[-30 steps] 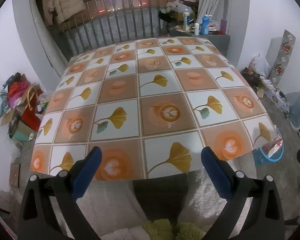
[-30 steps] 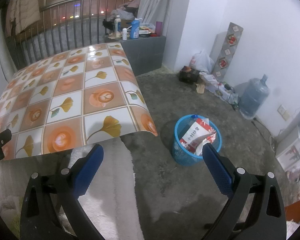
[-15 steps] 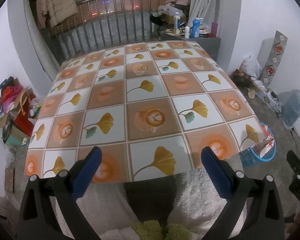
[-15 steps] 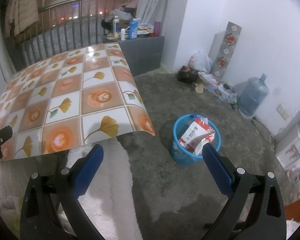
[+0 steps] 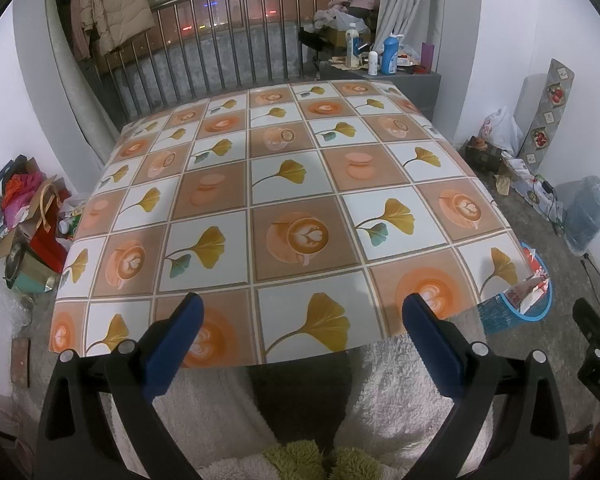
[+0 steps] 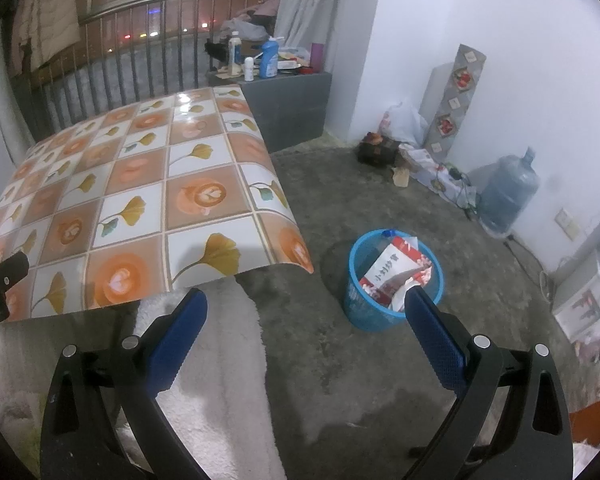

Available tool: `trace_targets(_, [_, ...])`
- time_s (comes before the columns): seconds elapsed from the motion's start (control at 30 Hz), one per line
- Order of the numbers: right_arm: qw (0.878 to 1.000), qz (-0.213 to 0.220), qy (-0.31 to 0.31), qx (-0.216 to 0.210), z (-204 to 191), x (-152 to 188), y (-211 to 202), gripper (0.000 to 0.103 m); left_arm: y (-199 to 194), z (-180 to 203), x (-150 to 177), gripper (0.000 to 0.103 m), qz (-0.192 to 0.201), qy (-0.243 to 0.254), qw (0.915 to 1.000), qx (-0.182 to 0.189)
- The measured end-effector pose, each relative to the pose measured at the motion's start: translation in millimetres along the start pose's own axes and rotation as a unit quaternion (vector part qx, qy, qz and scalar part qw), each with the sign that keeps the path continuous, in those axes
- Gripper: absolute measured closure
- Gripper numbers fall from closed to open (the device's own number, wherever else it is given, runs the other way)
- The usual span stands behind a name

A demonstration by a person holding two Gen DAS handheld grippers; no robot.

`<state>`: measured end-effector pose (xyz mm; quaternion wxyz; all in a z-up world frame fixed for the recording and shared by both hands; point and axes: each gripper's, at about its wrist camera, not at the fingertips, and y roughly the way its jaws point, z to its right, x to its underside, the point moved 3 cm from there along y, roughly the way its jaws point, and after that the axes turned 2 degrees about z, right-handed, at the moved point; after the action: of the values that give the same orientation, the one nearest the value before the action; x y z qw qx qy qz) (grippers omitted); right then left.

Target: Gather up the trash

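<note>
Left gripper (image 5: pixel 300 320): spread wide, holding nothing, hanging over the near edge of the table.
Right gripper (image 6: pixel 306 312): spread wide, holding nothing, pointed at the floor between the table and the bin.
Table (image 5: pixel 292 184): covered with a cloth of leaf and coffee-cup squares; no trash shows on it in either view.
Bin (image 6: pixel 394 276): blue mesh basket on the concrete floor, just beside the table's right near corner.
Trash (image 6: pixel 396 272): a red and white snack wrapper, with other crumpled wrappers, lies inside the bin and sticks up past its rim.
Done, as I judge it: the table top looks cleared and the wrappers are in the bin, so the collecting seems finished or nearly so.
Left to do: nothing plain on the table; the clutter along the walls may be stored goods, and I cannot tell whether it counts as trash.
Person: only pale fleecy legs and green slippers (image 5: pixel 312 460) show below the left gripper.
</note>
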<state>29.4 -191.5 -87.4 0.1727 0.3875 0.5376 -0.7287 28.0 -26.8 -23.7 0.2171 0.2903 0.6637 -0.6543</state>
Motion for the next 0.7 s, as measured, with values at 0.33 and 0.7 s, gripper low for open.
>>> trace_targets(0.33, [1.0, 0.001, 0.0, 0.001, -3.8, -0.5, -0.3, 0.008, 0.2, -0.4, -0.4, 0.006, 0.0, 0.0, 1.0, 0.0])
trace_targets(0.7, [1.0, 0.002, -0.002, 0.0, -5.6, -3.3, -0.6, 0.008, 0.6, -1.1, -0.6, 0.006, -0.002, 0.0, 1.0, 0.001])
